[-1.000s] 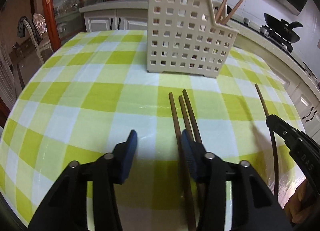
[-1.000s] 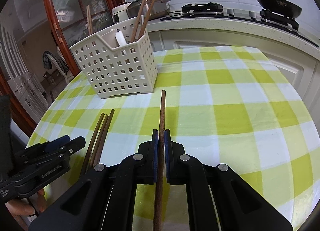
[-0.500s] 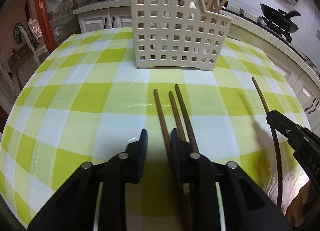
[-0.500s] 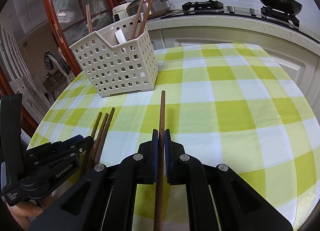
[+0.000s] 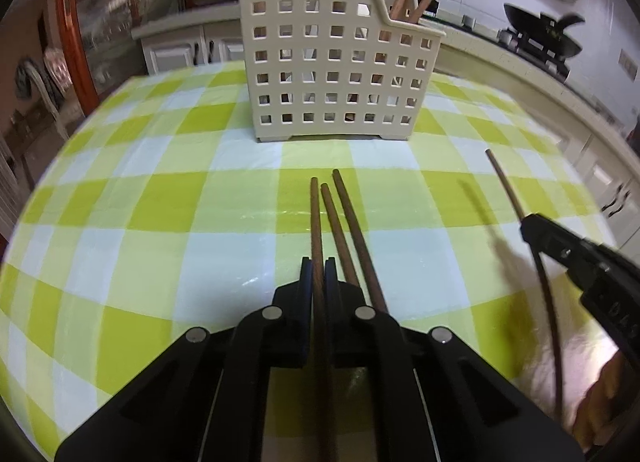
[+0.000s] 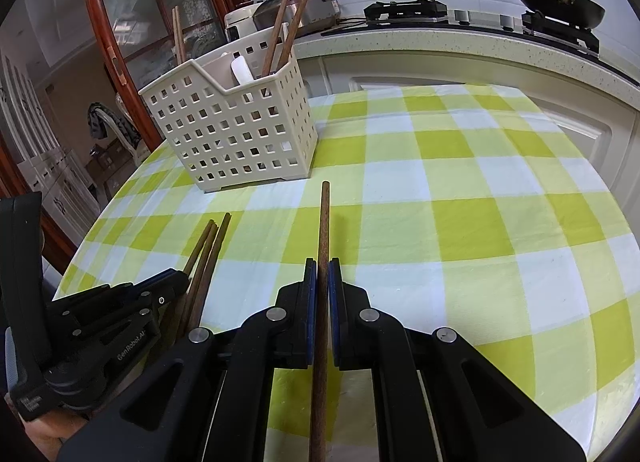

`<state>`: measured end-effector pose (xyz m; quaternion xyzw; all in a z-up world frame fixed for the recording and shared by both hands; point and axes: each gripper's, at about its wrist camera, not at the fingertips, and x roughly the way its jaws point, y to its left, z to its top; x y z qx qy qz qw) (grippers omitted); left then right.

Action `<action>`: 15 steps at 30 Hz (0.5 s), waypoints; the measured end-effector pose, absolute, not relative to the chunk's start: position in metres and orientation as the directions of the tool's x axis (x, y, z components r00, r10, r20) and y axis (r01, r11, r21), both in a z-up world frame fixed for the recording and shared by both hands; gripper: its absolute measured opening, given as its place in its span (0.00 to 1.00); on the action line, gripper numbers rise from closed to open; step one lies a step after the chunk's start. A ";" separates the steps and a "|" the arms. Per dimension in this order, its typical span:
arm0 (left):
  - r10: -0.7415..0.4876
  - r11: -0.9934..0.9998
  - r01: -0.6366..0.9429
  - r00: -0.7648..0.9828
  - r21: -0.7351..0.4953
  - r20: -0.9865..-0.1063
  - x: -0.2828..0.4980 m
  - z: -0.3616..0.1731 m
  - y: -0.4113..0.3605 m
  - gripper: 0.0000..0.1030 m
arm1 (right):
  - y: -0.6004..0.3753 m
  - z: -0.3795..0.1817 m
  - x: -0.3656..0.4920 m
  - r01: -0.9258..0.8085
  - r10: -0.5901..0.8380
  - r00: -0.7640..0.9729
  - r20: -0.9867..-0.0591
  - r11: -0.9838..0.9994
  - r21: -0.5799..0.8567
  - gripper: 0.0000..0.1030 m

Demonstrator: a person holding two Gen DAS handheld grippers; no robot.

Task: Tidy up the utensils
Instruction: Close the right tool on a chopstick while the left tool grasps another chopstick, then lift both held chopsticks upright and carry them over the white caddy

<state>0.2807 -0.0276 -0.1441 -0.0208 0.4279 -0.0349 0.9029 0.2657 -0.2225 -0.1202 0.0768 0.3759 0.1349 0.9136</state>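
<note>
**Four chopsticks out, two gripped**

Two grippers, nearest the cameras. Left gripper (image 5: 319,280): jaws closed flat on the leftmost chopstick (image 5: 316,230) of a trio; the pads pinch it partway along its length, its tip pointing toward the basket. Right gripper (image 6: 322,282): jaws closed on a single chopstick (image 6: 323,230), also held partway along and angled down toward the cloth, probably so each stick can be swung upright and dropped in tip first.

Two loose chopsticks (image 5: 352,222): lying on the tablecloth (image 5: 160,202) just right of the gripped one, fanning slightly apart toward the far ends. Dark brown wood, slim, round, plain, blunt-ended.

One tablecloth: green, yellow and white check, glossy, covering the table.

One basket (image 5: 332,62): cream plastic, square perforations, stepped rim, divided inside; stands beyond the loose sticks, well apart from them. Holds two upright chopsticks (image 6: 288,10) in its lower compartment, a white utensil (image 6: 242,70) beside them, and further sticks at the back.

Judgement: sorting partly done; four sticks not yet in the basket.
</note>
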 end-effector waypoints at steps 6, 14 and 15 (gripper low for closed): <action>-0.093 0.995 0.048 0.696 -0.083 -0.712 0.267 -0.118 -0.015 0.06 | -0.222 -0.109 0.260 -0.197 0.309 0.705 -0.638 0.950 0.243 0.06; -0.104 0.994 0.072 0.784 -0.076 -0.611 0.238 -0.079 -0.006 0.06 | -0.214 -0.082 0.249 -0.231 0.324 0.745 -0.583 0.945 0.230 0.06; -0.102 0.995 0.074 0.798 -0.071 -0.594 0.233 -0.074 -0.005 0.06 | -0.213 -0.078 0.248 -0.235 0.324 0.750 -0.577 0.945 0.225 0.06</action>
